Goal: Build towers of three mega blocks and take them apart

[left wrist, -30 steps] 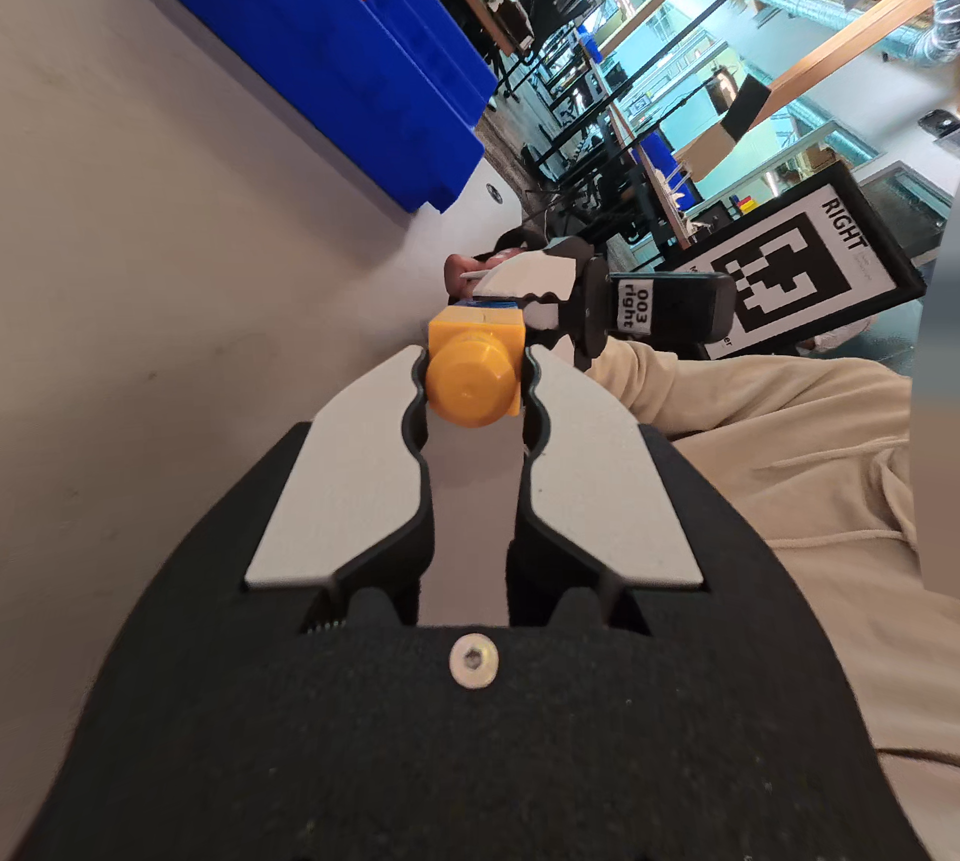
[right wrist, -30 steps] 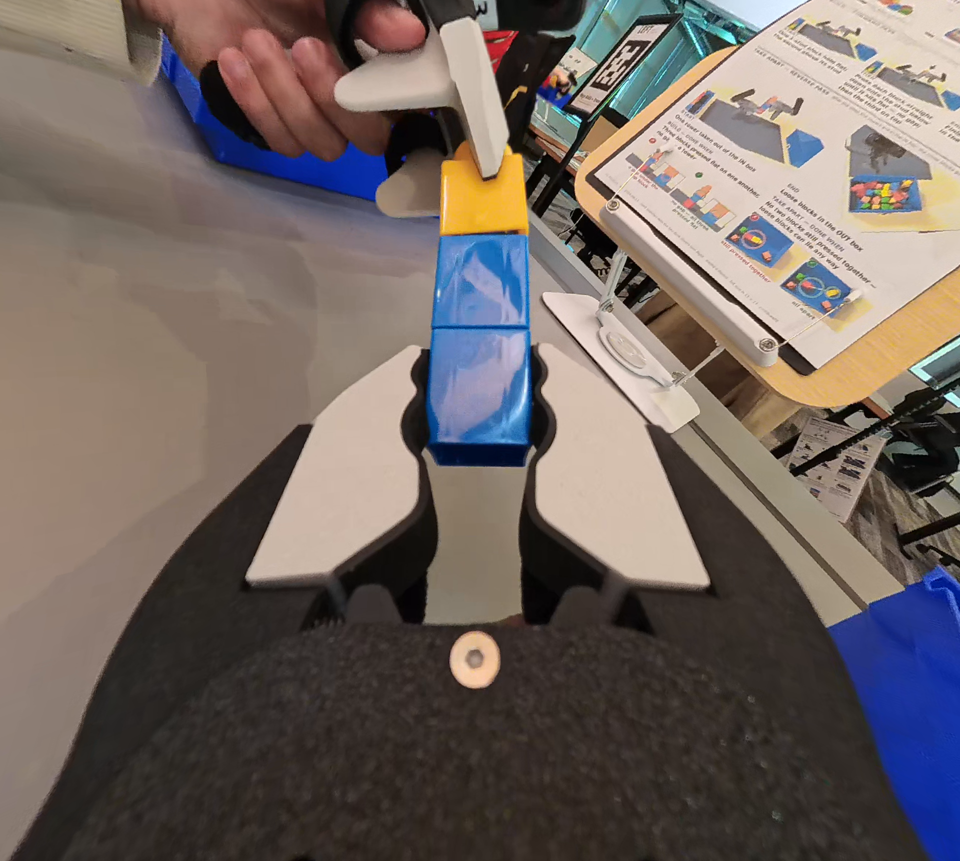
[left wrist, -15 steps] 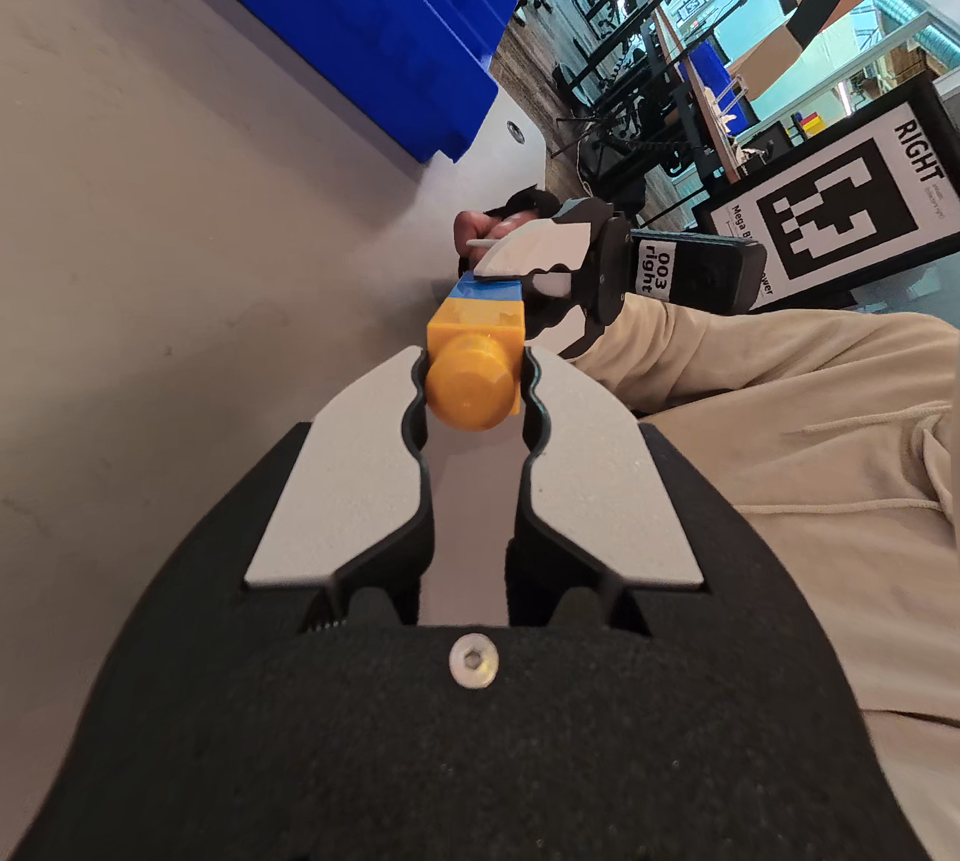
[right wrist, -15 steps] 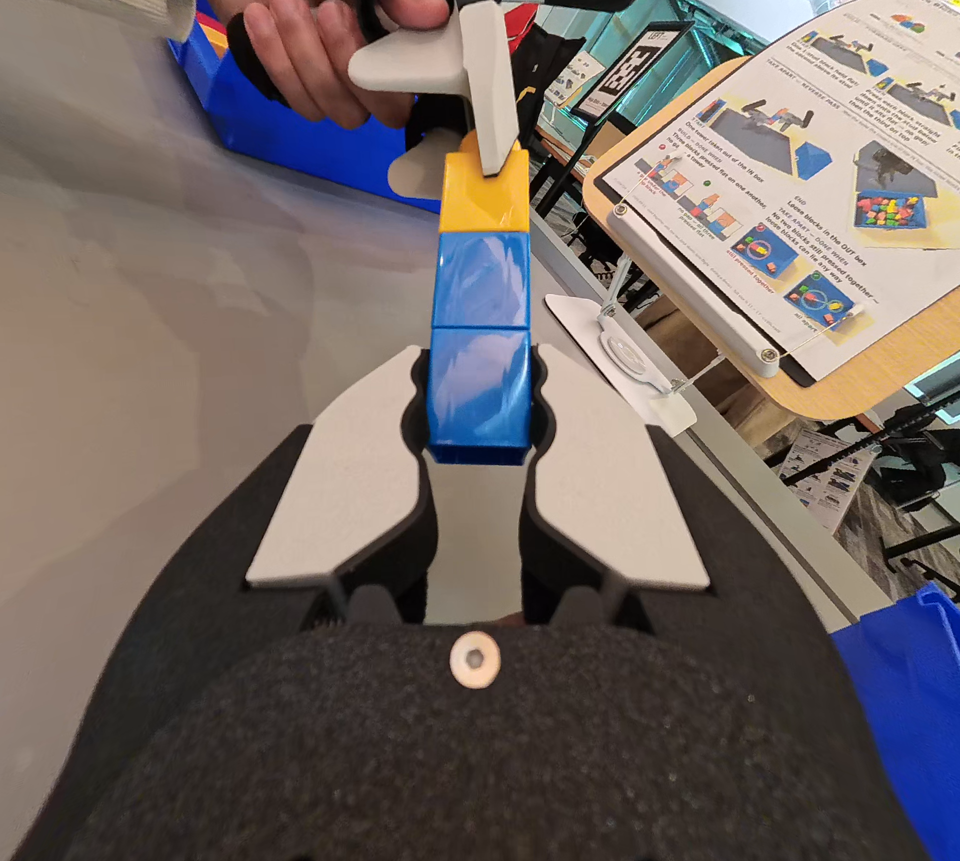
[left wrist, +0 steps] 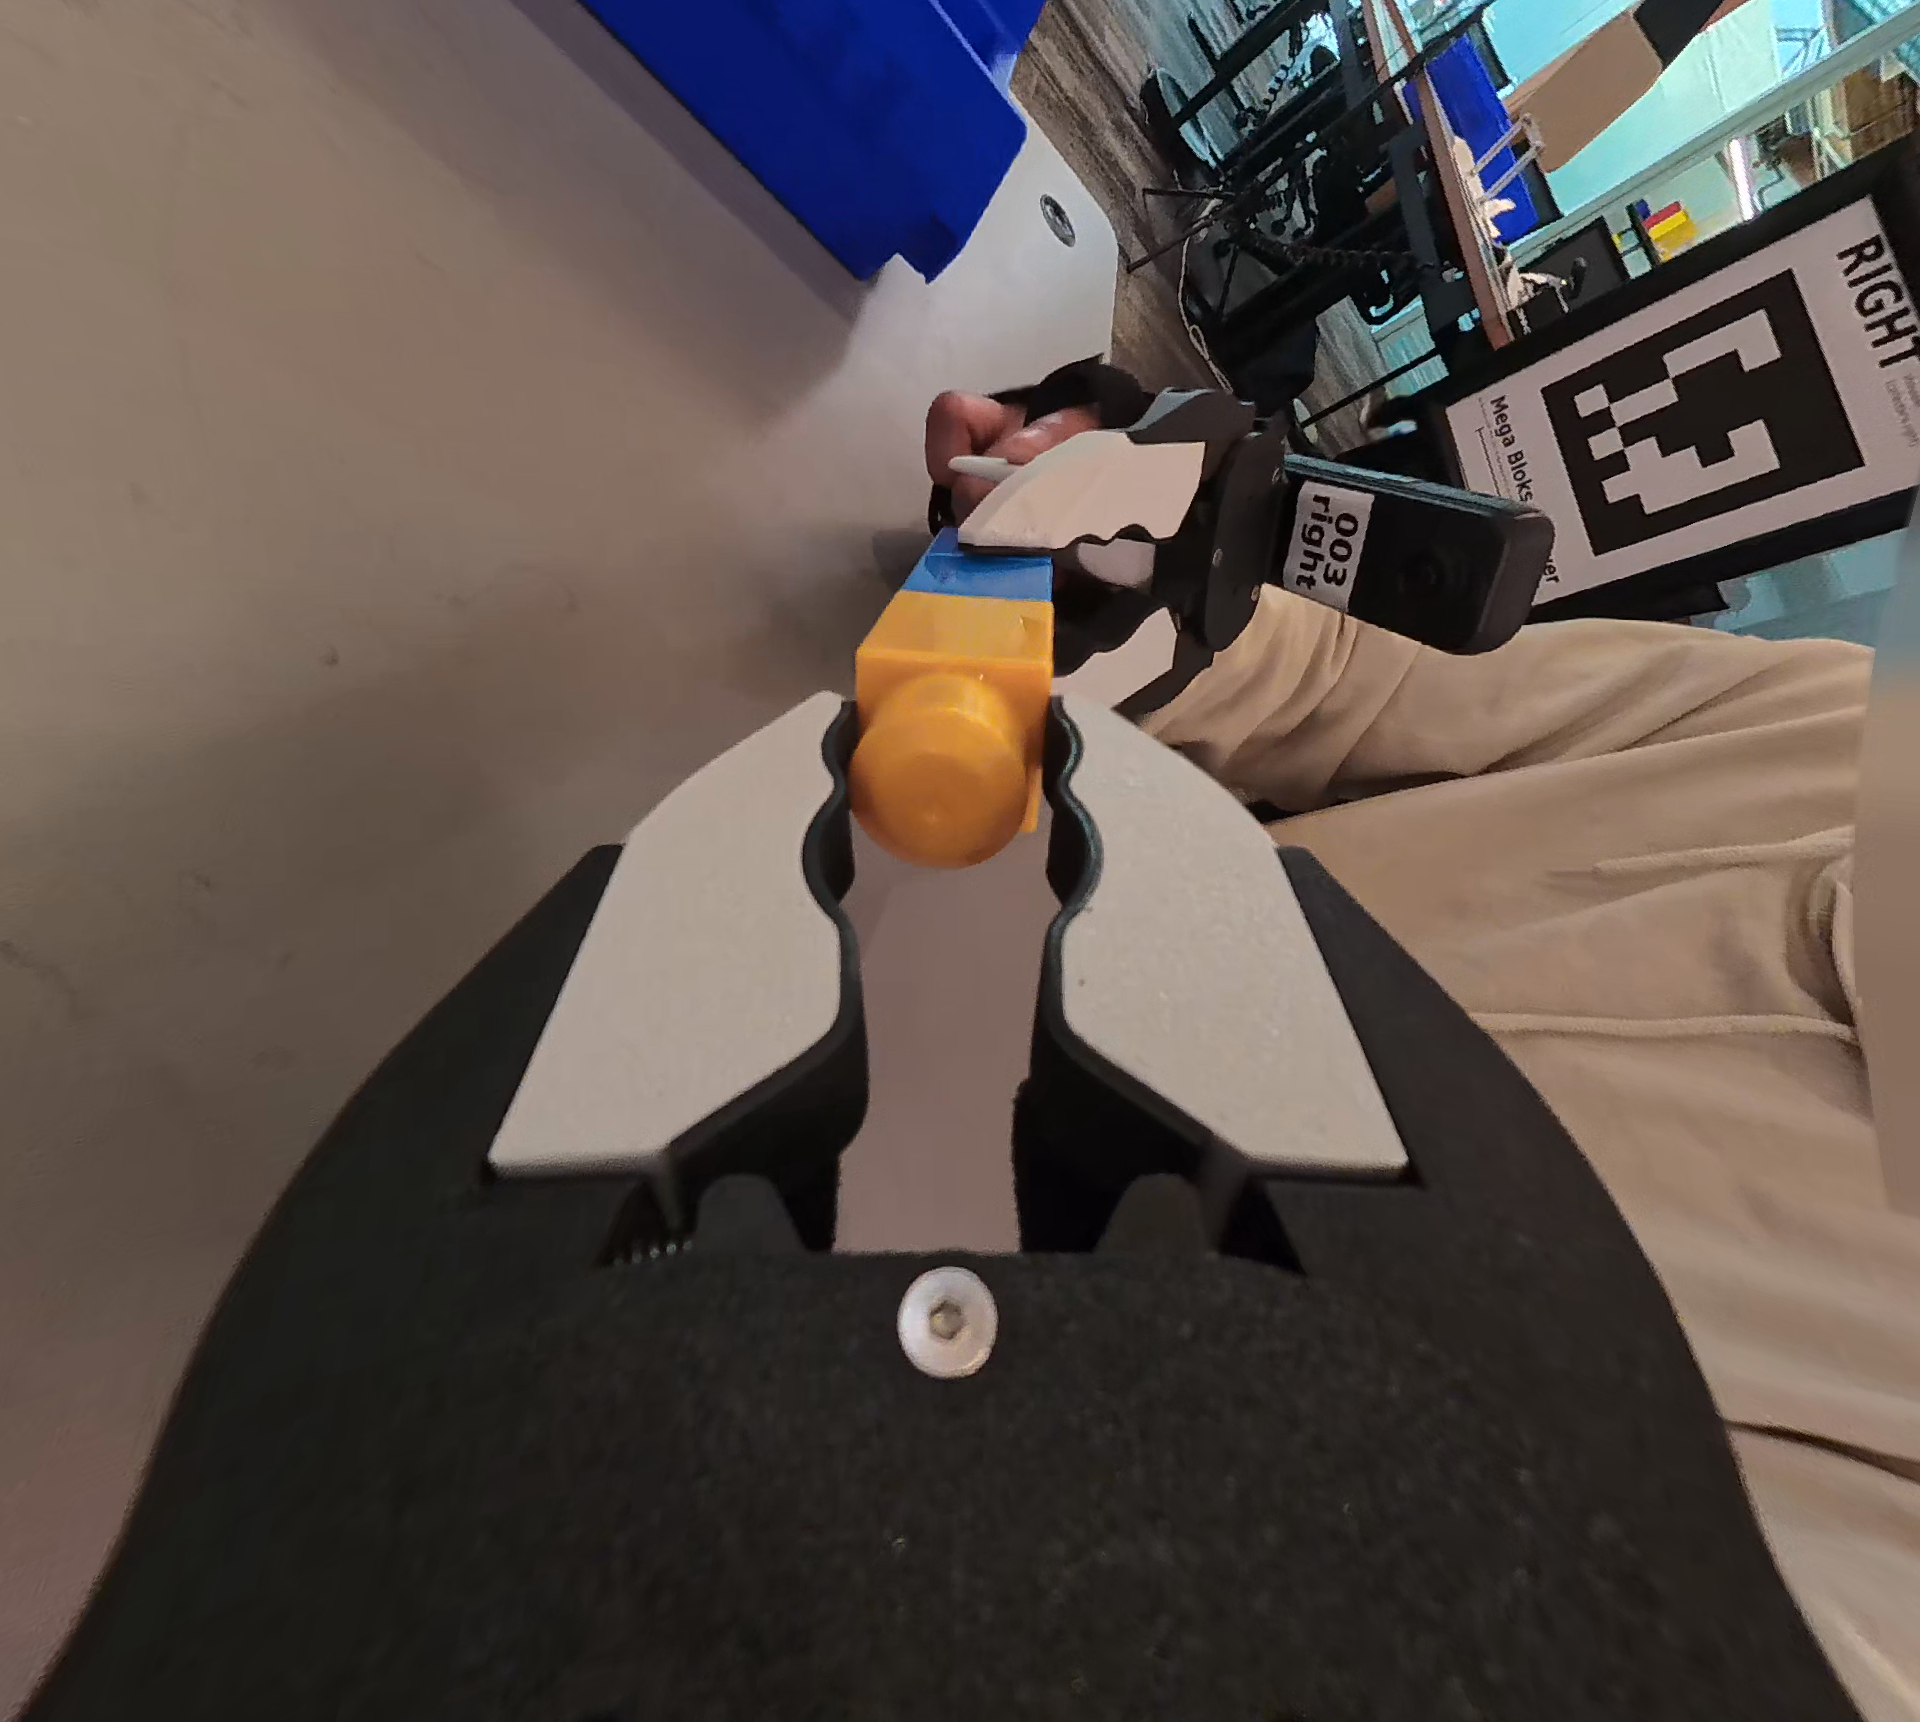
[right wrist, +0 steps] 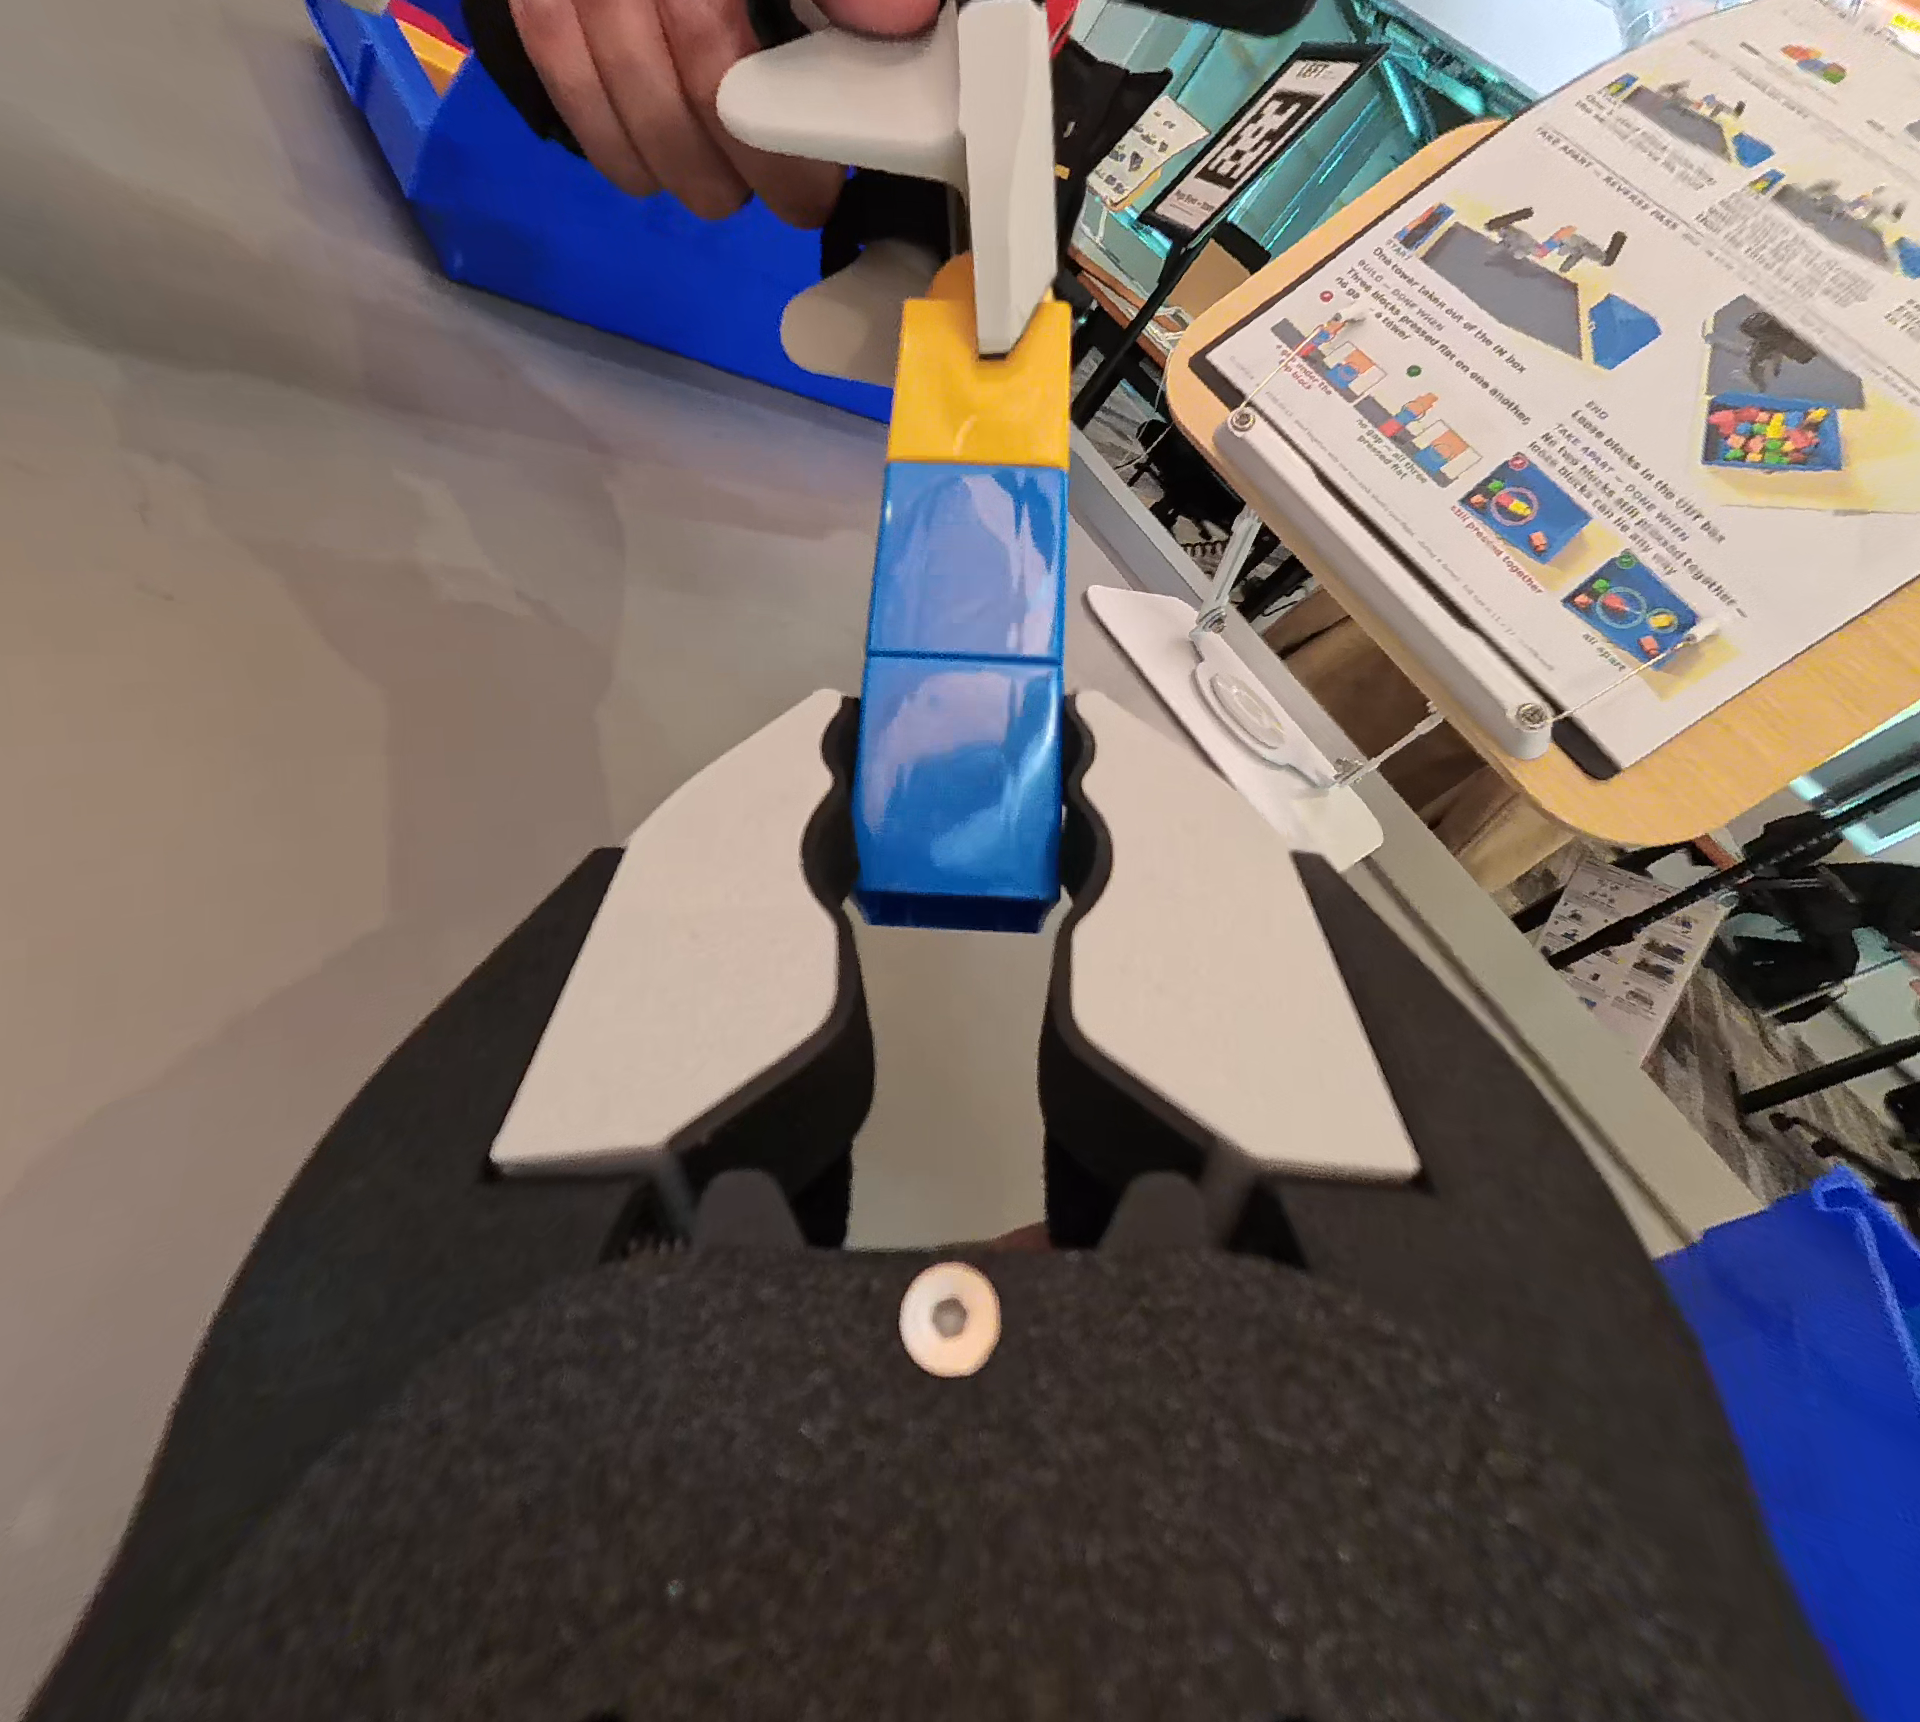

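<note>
Left gripper [left wrist: 948, 742]: closed on the yellow block [left wrist: 956, 654], pads pressing its sides.
Right gripper [right wrist: 961, 799]: clamped on the end blue block [right wrist: 961, 789].
Tower [right wrist: 968, 571]: held between both, above the table [right wrist: 364, 633], near its edge.
Blue bin [left wrist: 790, 10]: at the table's far edge.

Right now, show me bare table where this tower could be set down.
Free: the grey table left of the tower, below the blue bin. Crowded: the right edge, with the white stand base and instruction board.
</note>
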`<state>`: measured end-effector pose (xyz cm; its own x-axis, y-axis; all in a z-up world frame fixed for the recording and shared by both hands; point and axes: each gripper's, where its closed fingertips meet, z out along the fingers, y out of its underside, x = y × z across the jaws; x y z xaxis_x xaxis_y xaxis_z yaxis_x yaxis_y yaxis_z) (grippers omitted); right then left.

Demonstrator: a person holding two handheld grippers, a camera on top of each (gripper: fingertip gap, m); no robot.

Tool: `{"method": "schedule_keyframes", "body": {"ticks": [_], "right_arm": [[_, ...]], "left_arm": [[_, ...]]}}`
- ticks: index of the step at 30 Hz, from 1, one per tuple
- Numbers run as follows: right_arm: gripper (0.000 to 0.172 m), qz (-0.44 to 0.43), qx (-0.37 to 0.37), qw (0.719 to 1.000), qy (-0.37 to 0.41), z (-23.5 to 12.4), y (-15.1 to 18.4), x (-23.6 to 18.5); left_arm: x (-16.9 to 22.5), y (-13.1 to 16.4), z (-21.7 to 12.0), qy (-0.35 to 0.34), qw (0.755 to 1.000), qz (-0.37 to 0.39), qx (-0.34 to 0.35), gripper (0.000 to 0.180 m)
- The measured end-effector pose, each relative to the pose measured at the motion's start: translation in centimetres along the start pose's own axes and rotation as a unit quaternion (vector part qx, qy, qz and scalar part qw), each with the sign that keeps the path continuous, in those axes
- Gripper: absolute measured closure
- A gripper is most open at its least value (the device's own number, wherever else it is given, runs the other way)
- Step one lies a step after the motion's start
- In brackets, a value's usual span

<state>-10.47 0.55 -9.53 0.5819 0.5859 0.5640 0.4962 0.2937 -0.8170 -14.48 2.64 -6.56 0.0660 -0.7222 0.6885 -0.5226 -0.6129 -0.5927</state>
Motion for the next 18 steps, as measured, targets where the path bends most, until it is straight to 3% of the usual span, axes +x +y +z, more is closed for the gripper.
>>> {"method": "schedule_keyframes", "body": {"ticks": [7, 13, 18], "right_arm": [[0.136, 0.064, -0.047, 0.997, -0.009, 1.3, 1.6, 0.2], [0.126, 0.11, -0.117, 0.987, 0.007, 0.9, 0.0, 1.5], [0.126, 0.116, -0.158, 0.981, 0.015, 1.8, -0.1, 1.4]], "left_arm": [[-0.5, -0.9, -0.1, -0.098, 0.995, 0.003, -0.006, 0.147], [0.3, -1.9, 0.5, -0.167, 0.985, 0.024, -0.022, 0.147], [1.2, -2.0, 1.7, -0.174, 0.984, 0.025, -0.03, 0.147]]}}
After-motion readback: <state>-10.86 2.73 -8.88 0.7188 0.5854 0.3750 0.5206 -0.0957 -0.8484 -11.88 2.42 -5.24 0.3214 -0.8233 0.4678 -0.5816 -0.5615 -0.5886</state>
